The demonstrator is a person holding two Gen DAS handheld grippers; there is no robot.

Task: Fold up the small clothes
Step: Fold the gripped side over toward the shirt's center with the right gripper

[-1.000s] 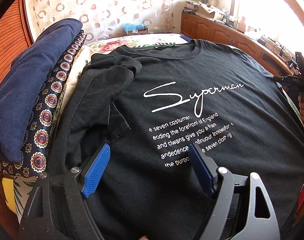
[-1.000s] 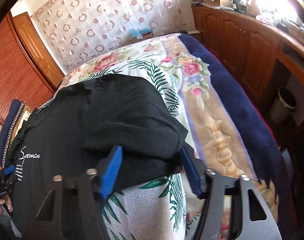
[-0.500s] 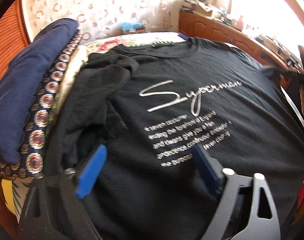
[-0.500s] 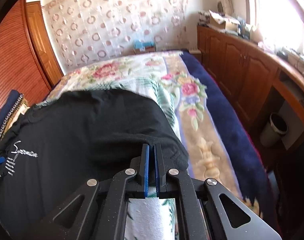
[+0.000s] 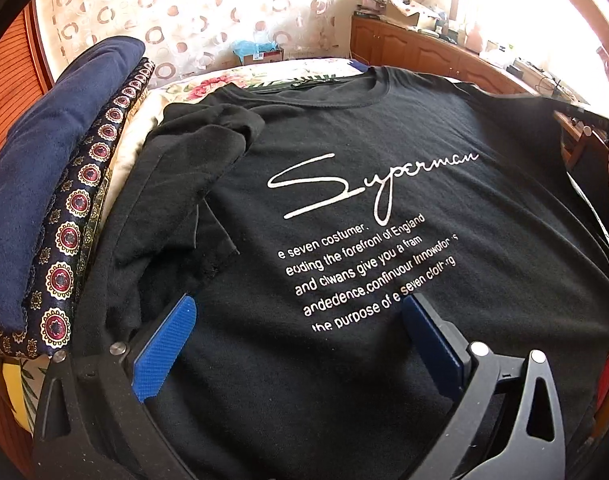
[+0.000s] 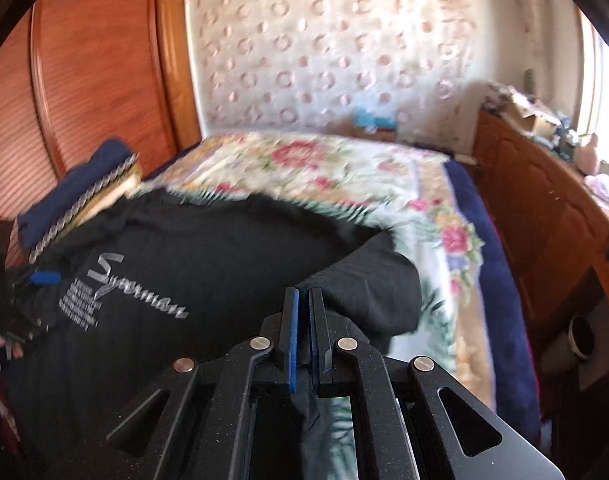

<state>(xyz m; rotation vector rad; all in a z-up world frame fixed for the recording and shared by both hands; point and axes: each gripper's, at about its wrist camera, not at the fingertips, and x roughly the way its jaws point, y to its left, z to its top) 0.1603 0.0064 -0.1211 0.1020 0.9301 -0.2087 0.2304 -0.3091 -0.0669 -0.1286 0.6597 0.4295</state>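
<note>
Black T-shirt [image 5: 344, 152] flat on bed [image 6: 344, 168]; right hand-held gripper [image 6: 302, 320] clenched on its sleeve for folding inward, left hand-held gripper [image 5: 292, 344] opening, nothing gripped.

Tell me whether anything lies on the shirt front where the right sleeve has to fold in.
Nothing visible does. The right hand-held gripper is shut on the right sleeve. The black T-shirt has a bare printed front; the left sleeve lies folded in on the far side.
</note>
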